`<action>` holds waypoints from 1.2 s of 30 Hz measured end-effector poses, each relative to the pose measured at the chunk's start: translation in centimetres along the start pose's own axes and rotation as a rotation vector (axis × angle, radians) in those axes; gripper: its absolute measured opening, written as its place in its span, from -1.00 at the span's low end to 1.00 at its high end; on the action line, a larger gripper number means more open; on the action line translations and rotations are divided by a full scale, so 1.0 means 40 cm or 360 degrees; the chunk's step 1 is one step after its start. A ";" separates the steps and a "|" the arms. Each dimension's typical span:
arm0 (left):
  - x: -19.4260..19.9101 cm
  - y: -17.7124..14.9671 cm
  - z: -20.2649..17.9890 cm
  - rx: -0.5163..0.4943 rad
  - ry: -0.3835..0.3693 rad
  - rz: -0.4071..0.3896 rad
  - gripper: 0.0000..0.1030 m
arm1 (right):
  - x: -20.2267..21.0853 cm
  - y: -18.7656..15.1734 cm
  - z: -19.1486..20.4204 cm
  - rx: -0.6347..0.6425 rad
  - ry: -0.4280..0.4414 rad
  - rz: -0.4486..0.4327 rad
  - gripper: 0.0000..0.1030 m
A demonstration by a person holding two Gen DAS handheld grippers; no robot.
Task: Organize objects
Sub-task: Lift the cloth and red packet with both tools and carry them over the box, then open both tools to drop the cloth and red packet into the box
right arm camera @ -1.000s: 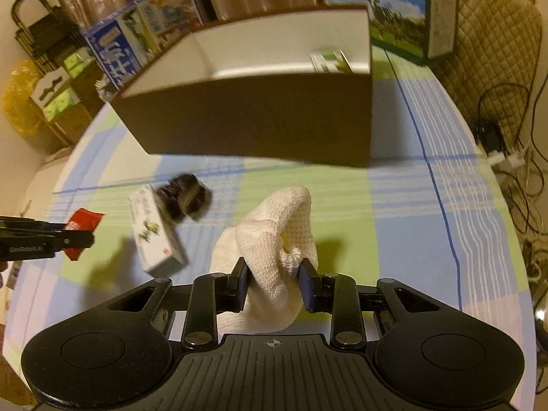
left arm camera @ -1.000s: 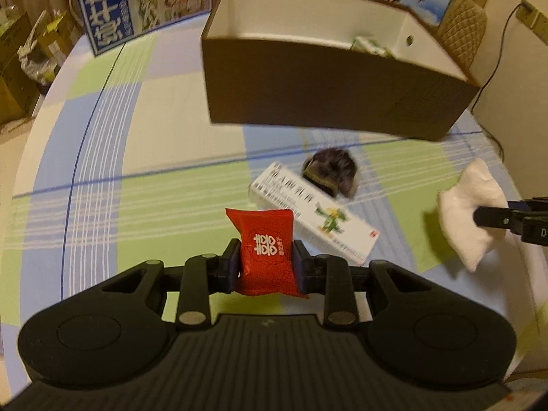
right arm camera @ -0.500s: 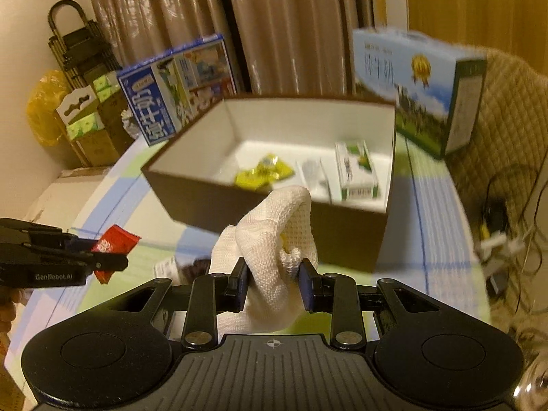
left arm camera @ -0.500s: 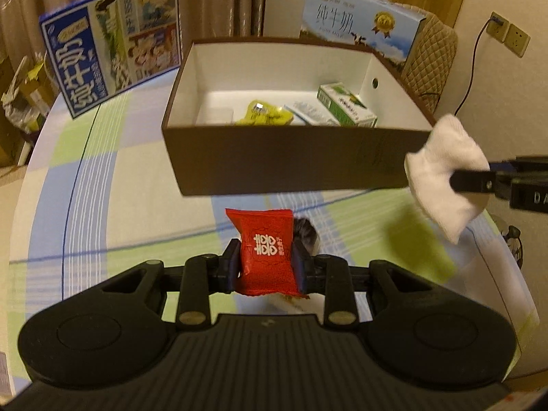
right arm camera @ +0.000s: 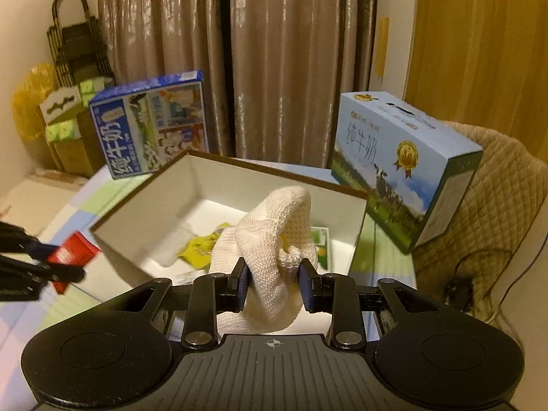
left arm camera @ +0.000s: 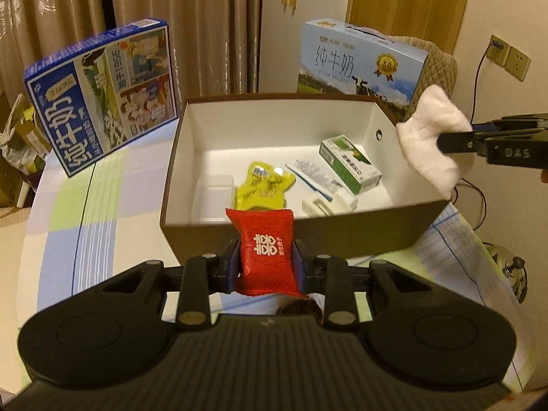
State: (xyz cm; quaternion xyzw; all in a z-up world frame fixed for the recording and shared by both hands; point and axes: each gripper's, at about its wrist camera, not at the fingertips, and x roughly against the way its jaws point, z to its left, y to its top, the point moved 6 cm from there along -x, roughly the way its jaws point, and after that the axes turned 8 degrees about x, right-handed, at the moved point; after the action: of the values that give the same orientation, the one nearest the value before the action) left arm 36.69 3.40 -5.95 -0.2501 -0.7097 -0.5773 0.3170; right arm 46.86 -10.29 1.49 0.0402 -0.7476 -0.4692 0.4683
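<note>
Packet pinched mid-body in left gripper, light, crinkly; cloth bunched in right gripper, soft; box just ahead.

My left gripper: matte black body, ribbed centre panel, two round recessed discs, silver pivot screws on the linkage, blue pads inside the fingers. My right gripper: same build, small crosshair mark on the ribbed panel; white lettering along its side.
</note>
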 end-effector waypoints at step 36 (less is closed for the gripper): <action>-0.370 0.167 -0.105 -0.0122 -0.0132 0.0232 -0.49 | -0.319 -0.015 -0.083 0.0012 0.0029 0.0365 -0.20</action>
State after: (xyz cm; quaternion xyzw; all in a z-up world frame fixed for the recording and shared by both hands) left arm 52.18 0.84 -11.91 -0.3368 -0.6795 -0.5686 0.3188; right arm 56.22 -6.46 -7.00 -0.0397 -0.7447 -0.4094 0.5256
